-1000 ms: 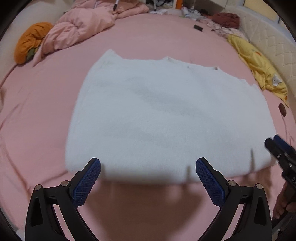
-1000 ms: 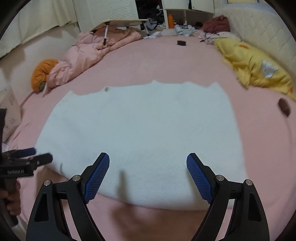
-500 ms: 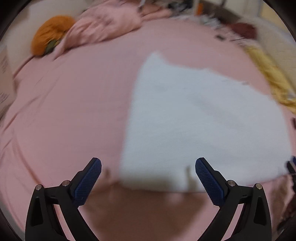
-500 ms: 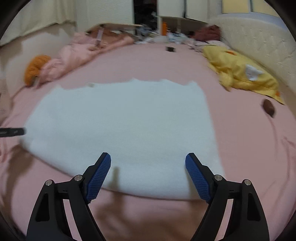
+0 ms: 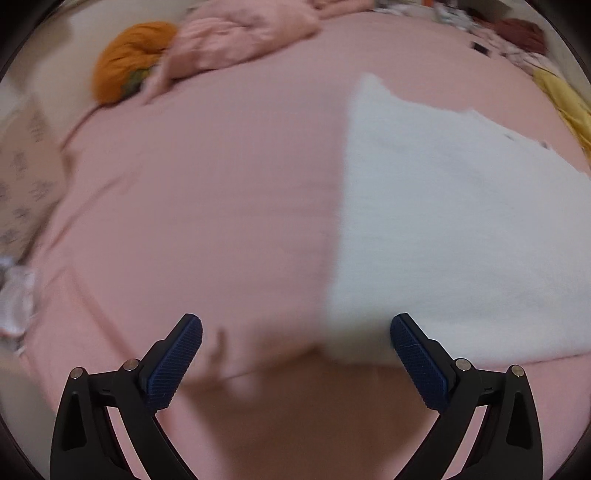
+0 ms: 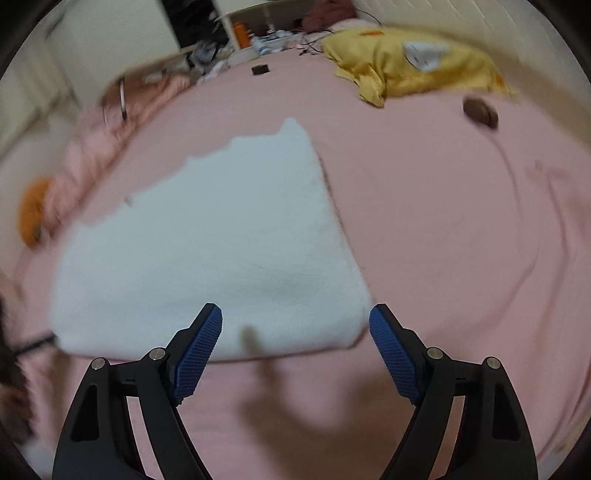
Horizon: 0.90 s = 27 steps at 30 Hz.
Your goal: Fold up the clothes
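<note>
Currently, both grippers are released and hold nothing. The left gripper (image 5: 295,332) hangs over the near left corner of the white garment (image 5: 461,229), with its jaws wide apart: the right finger shows in front of the garment's near edge, the left finger in front of bare pink sheet (image 5: 203,203). The right gripper (image 6: 295,323) hangs over the near right corner of the white garment (image 6: 221,258), jaws also wide, with the corner showing between the blue pads (image 6: 197,350). Contact between pads and cloth cannot be confirmed in either view.

The garment lies flat on the bed as a folded, roughly rectangular panel. Its far edge is uneven. It rests near the front edge of the bed, well apart from all other items.

Surrounding items, all on the bed:
- An orange bundle (image 5: 129,59) at the far left, touching a crumpled pink quilt (image 5: 240,33).
- A yellow blanket (image 6: 413,66) at the far right.
- A small brown object (image 6: 480,110) just beside the yellow blanket.
- A small dark object (image 6: 260,69) at the far side.

Both views are motion-blurred, so fine detail is unreadable.
</note>
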Each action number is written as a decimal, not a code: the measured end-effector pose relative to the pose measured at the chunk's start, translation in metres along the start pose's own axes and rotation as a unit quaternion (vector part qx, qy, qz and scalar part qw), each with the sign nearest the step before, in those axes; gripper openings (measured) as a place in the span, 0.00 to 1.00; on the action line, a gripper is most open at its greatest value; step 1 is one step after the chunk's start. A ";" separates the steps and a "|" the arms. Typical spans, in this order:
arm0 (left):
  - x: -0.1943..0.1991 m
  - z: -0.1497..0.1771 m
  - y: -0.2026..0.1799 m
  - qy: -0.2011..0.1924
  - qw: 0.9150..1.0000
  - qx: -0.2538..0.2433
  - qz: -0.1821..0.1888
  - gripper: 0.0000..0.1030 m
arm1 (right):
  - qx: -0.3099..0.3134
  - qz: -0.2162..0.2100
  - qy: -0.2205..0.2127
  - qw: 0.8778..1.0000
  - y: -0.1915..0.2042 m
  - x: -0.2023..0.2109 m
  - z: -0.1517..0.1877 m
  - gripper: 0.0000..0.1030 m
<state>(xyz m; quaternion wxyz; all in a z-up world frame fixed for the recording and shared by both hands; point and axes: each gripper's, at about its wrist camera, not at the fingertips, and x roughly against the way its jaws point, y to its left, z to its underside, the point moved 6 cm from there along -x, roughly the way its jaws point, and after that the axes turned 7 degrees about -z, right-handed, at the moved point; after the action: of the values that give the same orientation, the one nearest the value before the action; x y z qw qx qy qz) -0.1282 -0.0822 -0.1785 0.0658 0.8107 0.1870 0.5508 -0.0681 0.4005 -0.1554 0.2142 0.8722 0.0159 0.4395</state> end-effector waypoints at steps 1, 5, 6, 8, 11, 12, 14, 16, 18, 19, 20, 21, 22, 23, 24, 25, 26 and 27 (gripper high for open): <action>0.013 0.000 0.004 -0.010 1.000 0.002 0.003 0.99 | -0.016 -0.025 -0.006 1.000 0.005 0.009 -0.001 0.80; 0.079 0.001 0.006 -0.054 0.996 0.030 0.071 0.99 | -0.068 -0.090 -0.022 0.993 0.033 0.035 -0.004 0.80; 0.093 0.005 0.003 -0.057 0.994 0.034 0.087 0.99 | -0.066 -0.081 -0.022 0.994 0.041 0.038 -0.003 0.80; 0.118 0.009 -0.004 -0.060 0.992 0.034 0.108 0.99 | -0.038 -0.046 -0.027 0.998 0.062 0.047 0.001 0.80; 0.148 0.018 -0.014 -0.070 0.991 0.018 0.113 0.99 | 0.005 -0.010 -0.043 0.999 0.090 0.060 0.007 0.80; 0.155 0.019 -0.015 -0.072 0.991 0.014 0.112 0.99 | 0.010 -0.017 -0.044 0.999 0.097 0.062 0.011 0.80; 0.164 0.019 -0.012 -0.077 0.990 0.011 0.116 0.99 | 0.002 -0.049 -0.032 0.998 0.108 0.064 0.019 0.80; 0.176 0.019 -0.008 -0.090 0.989 0.018 0.119 0.99 | -0.006 -0.073 -0.018 0.997 0.113 0.064 0.024 0.80; 0.188 0.022 -0.008 -0.097 0.987 0.022 0.124 0.99 | -0.005 -0.083 -0.017 0.996 0.115 0.068 0.027 0.80; 0.192 0.022 -0.008 -0.099 0.987 0.022 0.125 0.99 | -0.007 -0.087 -0.018 0.996 0.115 0.069 0.027 0.80; 0.195 0.022 -0.008 -0.102 0.987 0.022 0.126 0.99 | -0.011 -0.095 -0.017 0.995 0.115 0.070 0.029 0.80; 0.197 0.022 -0.007 -0.106 0.987 0.021 0.122 0.99 | -0.014 -0.103 -0.016 0.994 0.114 0.072 0.030 0.80; 0.200 0.021 -0.007 -0.111 0.987 0.018 0.113 0.99 | -0.017 -0.109 -0.014 0.994 0.114 0.073 0.032 0.80; 0.202 0.021 -0.006 -0.117 0.988 0.015 0.102 0.99 | -0.018 -0.111 -0.008 0.994 0.113 0.073 0.034 0.80; 0.204 0.022 -0.006 -0.122 0.988 0.012 0.097 0.99 | -0.016 -0.112 -0.003 0.994 0.114 0.073 0.036 0.80; 0.206 0.022 -0.006 -0.124 0.988 0.012 0.096 0.99 | -0.014 -0.113 0.002 0.993 0.114 0.073 0.038 0.80; 0.207 0.022 -0.006 -0.124 0.987 0.012 0.097 0.99 | -0.014 -0.116 0.006 0.993 0.114 0.072 0.041 0.80; 0.207 0.022 -0.005 -0.123 0.987 0.013 0.099 0.99 | -0.018 -0.122 0.008 0.992 0.113 0.071 0.042 0.80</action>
<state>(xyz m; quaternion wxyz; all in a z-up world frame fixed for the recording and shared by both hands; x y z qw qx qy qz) -0.0426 0.0028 -0.0085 0.0225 0.8878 0.1035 0.4479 -0.0105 0.2984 -0.0798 0.2817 0.8560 0.1157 0.4177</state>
